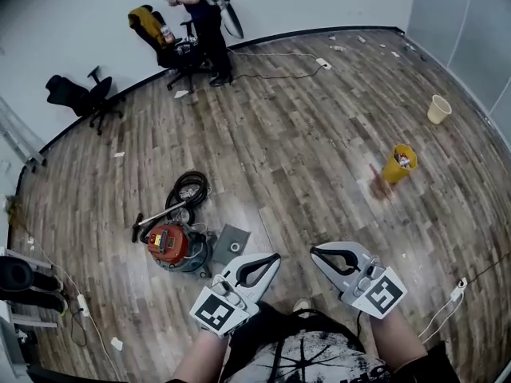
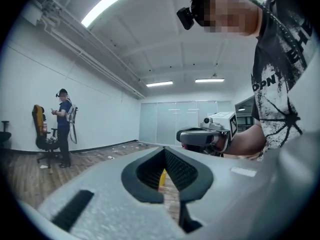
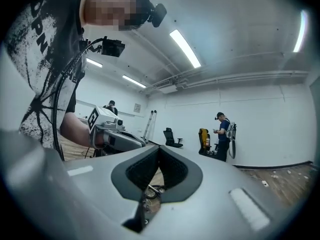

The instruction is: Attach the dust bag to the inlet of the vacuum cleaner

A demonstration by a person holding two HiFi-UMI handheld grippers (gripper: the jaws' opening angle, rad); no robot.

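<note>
The red and grey vacuum cleaner stands on the wood floor at the lower left, with its black hose coiled behind it. A flat grey dust bag with a round hole lies just to its right. My left gripper and right gripper are held level in front of my body, tips pointing toward each other, both shut and empty. The left gripper faces the right gripper in its own view. The right gripper likewise faces the left gripper, and part of the hose shows below its jaws.
A yellow bin and a cream cup stand on the floor at the right. A person stands by a chair at the far wall, a black office chair to the left. Cables and a power strip lie on the floor.
</note>
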